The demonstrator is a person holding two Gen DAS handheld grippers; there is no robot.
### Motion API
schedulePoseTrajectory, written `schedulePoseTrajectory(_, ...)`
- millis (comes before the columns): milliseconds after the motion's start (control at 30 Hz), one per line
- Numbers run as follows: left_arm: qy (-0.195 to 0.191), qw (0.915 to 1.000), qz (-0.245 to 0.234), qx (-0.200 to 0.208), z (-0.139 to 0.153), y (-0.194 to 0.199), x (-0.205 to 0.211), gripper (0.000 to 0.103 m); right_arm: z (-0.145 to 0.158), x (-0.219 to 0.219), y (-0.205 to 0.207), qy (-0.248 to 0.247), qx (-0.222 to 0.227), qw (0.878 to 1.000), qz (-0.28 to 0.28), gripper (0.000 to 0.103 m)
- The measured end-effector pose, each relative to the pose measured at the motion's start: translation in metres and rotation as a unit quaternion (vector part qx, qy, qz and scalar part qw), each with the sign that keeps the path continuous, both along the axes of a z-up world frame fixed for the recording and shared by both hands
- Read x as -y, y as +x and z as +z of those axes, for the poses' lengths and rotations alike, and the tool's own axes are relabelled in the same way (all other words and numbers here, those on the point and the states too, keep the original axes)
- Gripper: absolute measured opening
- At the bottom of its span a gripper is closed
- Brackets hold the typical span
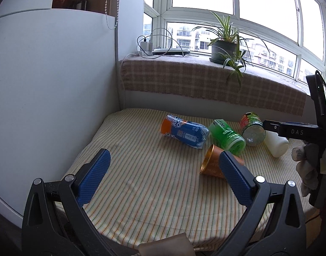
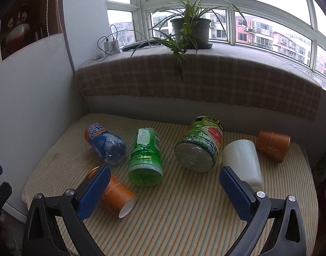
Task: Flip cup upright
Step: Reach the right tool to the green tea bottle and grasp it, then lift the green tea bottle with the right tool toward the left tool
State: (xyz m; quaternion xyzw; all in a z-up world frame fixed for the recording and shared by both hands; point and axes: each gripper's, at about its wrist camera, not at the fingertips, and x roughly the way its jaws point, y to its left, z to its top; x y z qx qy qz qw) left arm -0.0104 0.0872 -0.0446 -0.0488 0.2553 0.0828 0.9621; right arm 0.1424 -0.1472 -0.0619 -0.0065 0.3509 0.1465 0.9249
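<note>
cups [image 2: 116,194] lie toppled on a striped cloth [image 2: 184,213] below the window sill [image 2: 205,64]; both tools gape.

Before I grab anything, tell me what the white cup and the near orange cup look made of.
White cup: probably plastic, with smooth, opaque, faintly glossy walls.
Near orange cup: likely paper; matte printed outside, white inside at the thin rim, though it looks metallic gold inside from the left wrist view.

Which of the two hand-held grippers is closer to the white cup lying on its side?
The right hand-held gripper: the white cup lies just beyond its right finger. The left hand-held gripper hovers farther left, nearer an orange cup.
</note>
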Motion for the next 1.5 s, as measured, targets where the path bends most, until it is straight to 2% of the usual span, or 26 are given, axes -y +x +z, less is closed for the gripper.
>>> schedulePoseTrajectory(233,-0.011,0.9991,0.040,-0.012,-0.008,-0.015,-0.032,0.103,-0.022,-0.037,0.064,-0.010,-0.092,0.994,0.058,0.093)
schedulePoseTrajectory(333,-0.017,0.9983,0.054,-0.015,-0.010,-0.019,-0.043,0.103,-0.035,-0.045,0.089,-0.015,-0.130,0.990,0.060,0.091)
schedulePoseTrajectory(467,-0.019,0.9975,0.065,-0.018,-0.011,-0.022,-0.049,0.103,-0.054,-0.049,0.112,-0.011,-0.179,0.982,0.060,0.079)
schedulePoseTrajectory(600,-0.019,0.9972,0.070,-0.020,-0.013,-0.022,-0.051,0.103,-0.063,-0.052,0.124,-0.009,-0.206,0.976,0.064,0.079)
schedulePoseTrajectory(1033,-0.019,0.9970,0.073,-0.021,-0.012,-0.021,-0.054,0.103,-0.080,-0.065,0.138,-0.022,-0.245,0.966,0.081,0.076)
schedulePoseTrajectory(1200,-0.018,0.9966,0.078,-0.019,-0.011,-0.021,-0.058,0.103,-0.086,-0.070,0.140,-0.029,-0.253,0.964,0.080,0.065)
schedulePoseTrajectory(1500,-0.014,0.9970,0.075,-0.014,-0.011,-0.021,-0.058,0.103,-0.073,-0.067,0.133,-0.025,-0.237,0.968,0.082,0.064)
